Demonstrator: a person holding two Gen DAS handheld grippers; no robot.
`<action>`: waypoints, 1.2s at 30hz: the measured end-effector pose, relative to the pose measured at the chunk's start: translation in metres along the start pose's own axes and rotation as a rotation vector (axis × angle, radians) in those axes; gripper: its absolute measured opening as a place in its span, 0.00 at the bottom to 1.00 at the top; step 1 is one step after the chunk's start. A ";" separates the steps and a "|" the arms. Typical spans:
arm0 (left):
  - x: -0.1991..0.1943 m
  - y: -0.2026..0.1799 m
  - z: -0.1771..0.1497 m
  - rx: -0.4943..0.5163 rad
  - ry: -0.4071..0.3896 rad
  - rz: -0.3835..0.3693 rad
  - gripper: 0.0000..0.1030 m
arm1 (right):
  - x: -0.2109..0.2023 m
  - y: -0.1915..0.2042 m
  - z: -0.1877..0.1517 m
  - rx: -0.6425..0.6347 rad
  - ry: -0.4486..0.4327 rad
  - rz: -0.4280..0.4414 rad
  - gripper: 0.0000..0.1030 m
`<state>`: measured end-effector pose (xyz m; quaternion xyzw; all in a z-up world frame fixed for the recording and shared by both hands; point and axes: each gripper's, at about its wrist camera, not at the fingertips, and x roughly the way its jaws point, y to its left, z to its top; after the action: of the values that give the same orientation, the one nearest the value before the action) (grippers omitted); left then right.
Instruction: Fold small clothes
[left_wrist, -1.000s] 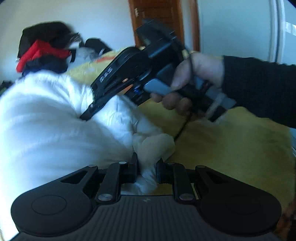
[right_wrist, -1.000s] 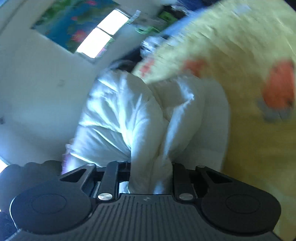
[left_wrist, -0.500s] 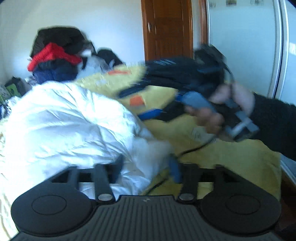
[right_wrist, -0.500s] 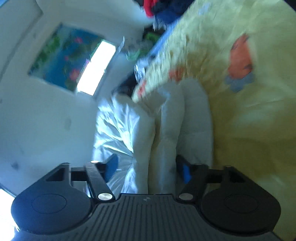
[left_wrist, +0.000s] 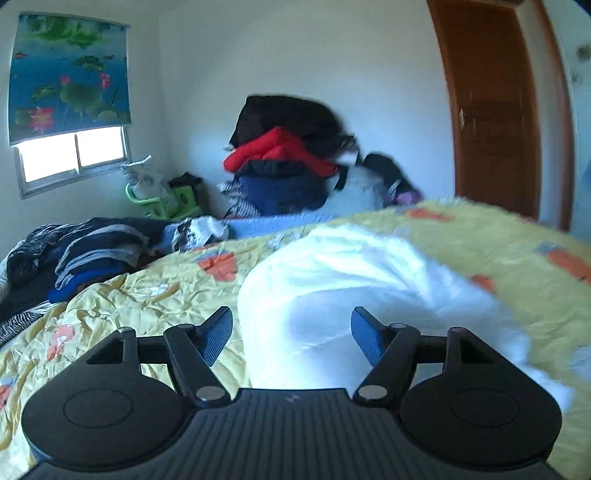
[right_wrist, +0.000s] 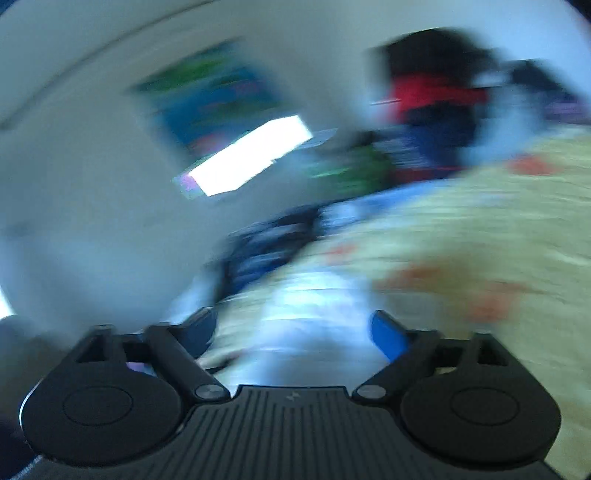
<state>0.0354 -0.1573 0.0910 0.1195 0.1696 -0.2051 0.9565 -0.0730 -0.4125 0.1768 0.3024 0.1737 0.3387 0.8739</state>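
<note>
A white puffy jacket (left_wrist: 354, 280) lies bundled on the yellow patterned bedspread (left_wrist: 147, 295). My left gripper (left_wrist: 291, 332) is open, its blue-padded fingers apart just in front of the jacket and not holding it. In the right wrist view, which is heavily blurred, the white jacket (right_wrist: 306, 325) lies ahead of my right gripper (right_wrist: 295, 332), which is open with nothing between its fingers.
A pile of dark, red and navy clothes (left_wrist: 284, 166) is stacked at the far wall. Dark folded clothes (left_wrist: 85, 251) lie at the bed's left. A window with a lotus blind (left_wrist: 70, 74) is at left, a brown door (left_wrist: 491, 110) at right.
Both grippers opened and let go of the white jacket, which now lies on the bed. Both have pulled back. The right gripper has left the left wrist view.
</note>
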 end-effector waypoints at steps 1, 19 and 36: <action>0.011 -0.006 -0.001 0.015 0.029 0.003 0.69 | 0.016 -0.003 0.003 0.058 0.026 0.160 1.00; 0.072 -0.033 -0.023 0.027 0.124 -0.048 0.73 | 0.290 -0.141 0.007 -0.117 0.351 -0.416 0.94; 0.098 -0.033 -0.039 -0.031 0.135 -0.082 0.75 | 0.293 -0.169 -0.036 -0.215 0.323 -0.415 0.96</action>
<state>0.0946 -0.2094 0.0139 0.1110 0.2415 -0.2329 0.9355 0.1988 -0.2927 0.0112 0.1081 0.3321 0.2127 0.9125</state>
